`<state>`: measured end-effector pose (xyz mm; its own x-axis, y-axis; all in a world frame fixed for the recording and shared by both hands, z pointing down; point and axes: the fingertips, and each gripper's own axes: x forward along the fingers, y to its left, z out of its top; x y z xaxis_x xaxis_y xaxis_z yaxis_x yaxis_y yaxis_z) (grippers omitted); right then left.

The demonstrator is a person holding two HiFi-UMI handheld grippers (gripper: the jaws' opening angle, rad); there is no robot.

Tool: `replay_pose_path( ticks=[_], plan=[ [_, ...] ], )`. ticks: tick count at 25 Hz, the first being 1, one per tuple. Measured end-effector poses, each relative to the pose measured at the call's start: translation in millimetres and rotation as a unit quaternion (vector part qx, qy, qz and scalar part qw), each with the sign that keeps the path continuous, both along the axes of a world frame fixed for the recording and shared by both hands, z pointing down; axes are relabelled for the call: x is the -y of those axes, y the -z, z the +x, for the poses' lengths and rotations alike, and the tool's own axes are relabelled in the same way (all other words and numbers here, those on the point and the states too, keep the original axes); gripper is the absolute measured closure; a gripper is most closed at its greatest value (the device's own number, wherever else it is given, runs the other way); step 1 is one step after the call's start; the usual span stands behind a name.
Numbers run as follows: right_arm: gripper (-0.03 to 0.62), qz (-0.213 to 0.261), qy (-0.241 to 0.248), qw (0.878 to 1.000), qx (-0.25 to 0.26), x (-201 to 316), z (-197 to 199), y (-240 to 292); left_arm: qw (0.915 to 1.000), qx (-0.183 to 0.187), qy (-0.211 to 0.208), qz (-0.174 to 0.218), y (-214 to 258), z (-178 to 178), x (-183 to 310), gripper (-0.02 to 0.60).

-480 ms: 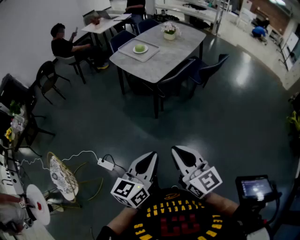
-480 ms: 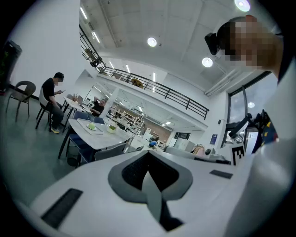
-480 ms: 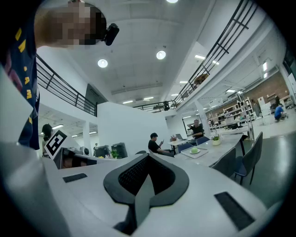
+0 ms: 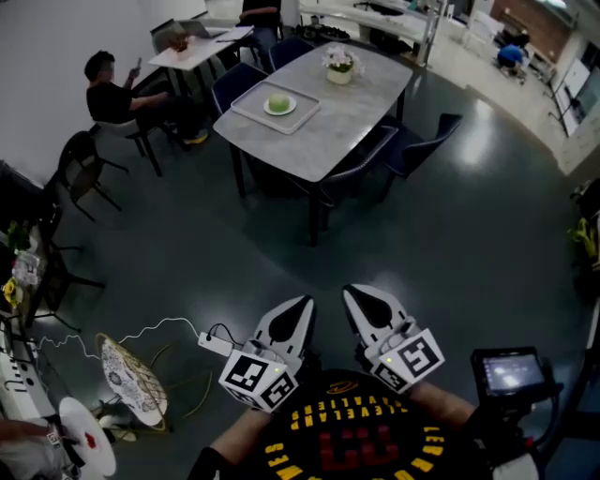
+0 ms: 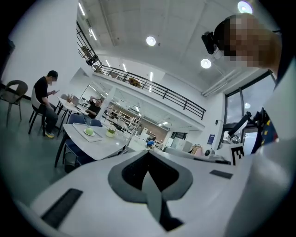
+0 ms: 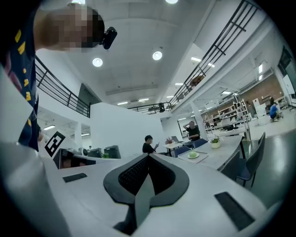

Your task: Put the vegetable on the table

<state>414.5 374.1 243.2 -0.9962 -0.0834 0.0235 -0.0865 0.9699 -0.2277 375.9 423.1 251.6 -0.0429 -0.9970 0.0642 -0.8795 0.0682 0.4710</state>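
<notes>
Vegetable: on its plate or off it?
On the plate: the head view shows the green vegetable sitting on a white plate, inside the tray on the grey table.

The green vegetable (image 4: 278, 103) on the table (image 4: 352, 127) is way too small to say what kind it is. Past the table's far left corner, a person (image 4: 261, 11) gets chopped off by the top edge.

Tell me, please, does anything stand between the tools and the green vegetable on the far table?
Bare floor lies between the left tool, the right tool and the green vegetable on its tray. Only the dark blue chairs along the near side of the table stand in the way.
</notes>
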Motion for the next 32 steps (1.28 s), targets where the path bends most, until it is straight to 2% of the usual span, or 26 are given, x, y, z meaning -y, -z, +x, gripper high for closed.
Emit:
replay_pose_path(
  ticks=[10, 17, 27, 32],
  plan=[
    [0.589, 0.001, -0.008, 1.0, -0.023, 0.0, -96.3, -3.0, 0.9999, -0.008, -0.008, 0.012, 2.1, -91.9, 2.7, 0.581],
    [0.589, -0.009, 0.002, 0.999, -0.042, 3.9, -133.1, -13.0, 0.9995, -0.032, -0.001, 0.006, -9.8, -127.5, 3.8, 0.581],
    [0.589, -0.02, 0.04, 0.999, -0.023, 38.6, -222.5, -19.8, 0.999, -0.011, 0.042, -0.01, -16.2, -208.7, 30.4, 0.581],
    [0.589, -0.016, 0.058, 0.998, -0.031, 76.2, -266.4, -25.0, 0.9981, -0.005, 0.059, -0.018, -18.8, -249.7, 67.7, 0.581]
  ],
)
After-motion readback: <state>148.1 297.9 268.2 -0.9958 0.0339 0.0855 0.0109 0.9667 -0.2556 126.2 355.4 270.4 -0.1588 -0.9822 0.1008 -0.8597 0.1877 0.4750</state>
